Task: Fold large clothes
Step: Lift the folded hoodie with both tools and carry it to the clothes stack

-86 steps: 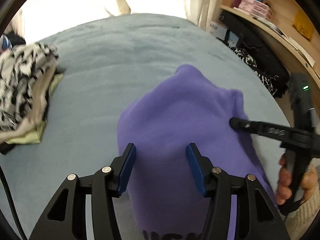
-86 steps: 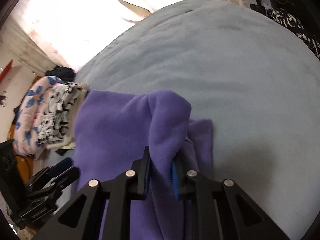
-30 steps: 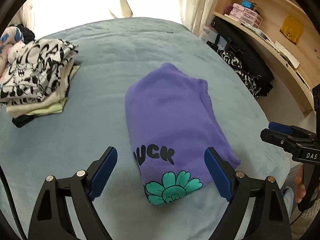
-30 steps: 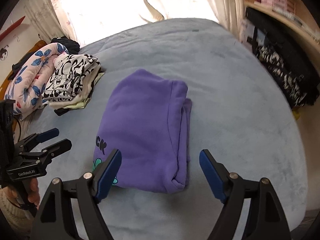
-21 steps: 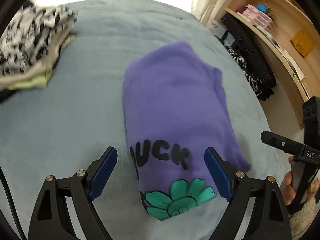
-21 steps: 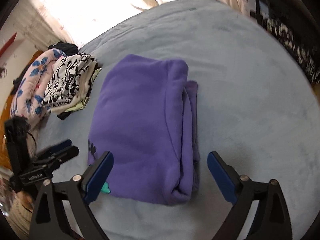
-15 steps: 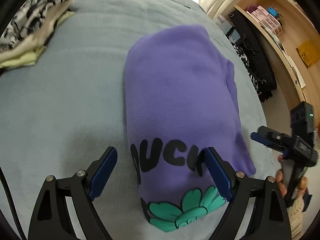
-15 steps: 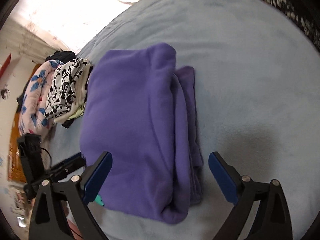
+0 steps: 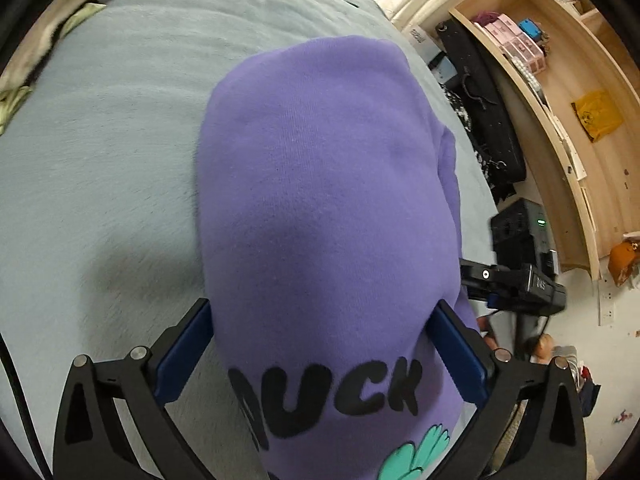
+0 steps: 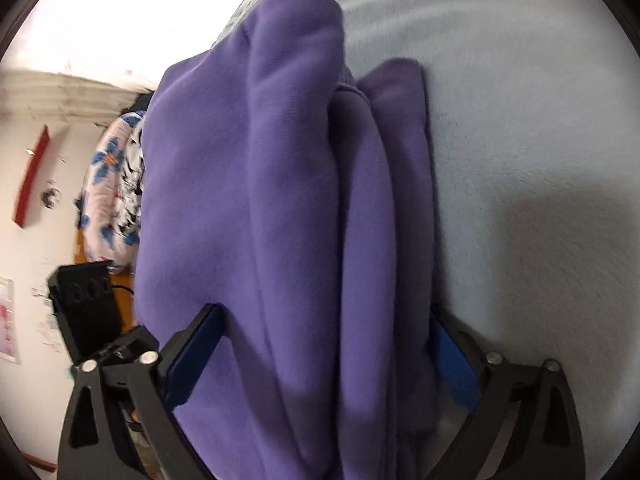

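Observation:
A folded purple sweatshirt (image 9: 320,160) with black letters and a green flower print lies on the grey-blue bed (image 9: 100,140). My left gripper (image 9: 320,306) straddles its printed end. The jaws are opening wide, and the cloth bulges between the blue pads (image 9: 184,344). In the right wrist view the same sweatshirt (image 10: 260,160) shows its stacked fold edges. My right gripper (image 10: 324,312) straddles that side, its jaws opening too, with the bundle between them. I cannot see either pair of pads squeezing the cloth. The right gripper's body (image 9: 516,280) shows beside the bed in the left wrist view.
A stack of folded patterned clothes (image 10: 116,184) lies beyond the sweatshirt; its edge (image 9: 24,60) shows at far left. Wooden shelves (image 9: 560,80) and a black bag (image 9: 488,120) stand off the bed's right side. Bare bed (image 10: 520,120) lies to the right.
Both grippers have dropped down onto the sweatshirt and now straddle it, where before they hung above it. Both pairs of jaws stand wider apart.

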`<state>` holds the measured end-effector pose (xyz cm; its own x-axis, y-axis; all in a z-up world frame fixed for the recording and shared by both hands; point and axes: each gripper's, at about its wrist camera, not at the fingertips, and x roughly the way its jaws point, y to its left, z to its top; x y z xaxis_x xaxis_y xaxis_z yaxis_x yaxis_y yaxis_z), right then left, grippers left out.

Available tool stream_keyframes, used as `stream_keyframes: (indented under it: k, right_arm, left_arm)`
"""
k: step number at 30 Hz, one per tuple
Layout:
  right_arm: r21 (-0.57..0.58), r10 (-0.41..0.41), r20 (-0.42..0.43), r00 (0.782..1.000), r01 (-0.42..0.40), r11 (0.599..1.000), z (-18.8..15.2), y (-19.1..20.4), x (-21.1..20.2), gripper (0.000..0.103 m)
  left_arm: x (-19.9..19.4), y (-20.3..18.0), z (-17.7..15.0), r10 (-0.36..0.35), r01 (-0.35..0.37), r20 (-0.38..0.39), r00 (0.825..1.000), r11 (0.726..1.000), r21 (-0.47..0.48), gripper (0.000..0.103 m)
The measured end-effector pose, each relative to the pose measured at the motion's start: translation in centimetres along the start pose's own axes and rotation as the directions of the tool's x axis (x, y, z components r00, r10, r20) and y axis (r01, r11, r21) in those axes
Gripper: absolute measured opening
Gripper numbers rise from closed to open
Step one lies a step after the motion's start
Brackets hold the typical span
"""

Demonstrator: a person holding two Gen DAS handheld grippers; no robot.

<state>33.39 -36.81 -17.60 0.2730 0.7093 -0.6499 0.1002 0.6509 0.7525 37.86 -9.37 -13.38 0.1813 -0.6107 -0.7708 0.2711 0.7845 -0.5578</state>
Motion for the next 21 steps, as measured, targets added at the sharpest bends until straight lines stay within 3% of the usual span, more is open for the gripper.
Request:
stream_keyframes:
  k: [10, 15, 21]
  right_arm:
    - [-0.079, -0.019, 0.037, 0.999, 0.022, 0.997, -1.0, 1.4, 0.3, 0.103]
    - [-0.079, 0.025, 0.057, 0.998, -0.021, 0.997, -1.7, 2.8, 0.4, 0.080]
    - [-0.106, -0.024, 0.121, 0.992, 0.037, 0.994, -2.5, 4.9, -0.6, 0.056]
  left_arm:
    - [0.4, 0.2, 0.4, -0.030, 0.030, 0.007, 1.000, 0.999, 0.029, 0.103]
    - [0.1, 0.0, 0.2, -0.011, 0.011, 0.003, 1.000, 0.999, 0.037, 0.102]
    - [-0.9, -1.7, -0.2, 0.037, -0.040, 0.045, 0.998, 0.996, 0.084, 0.091]
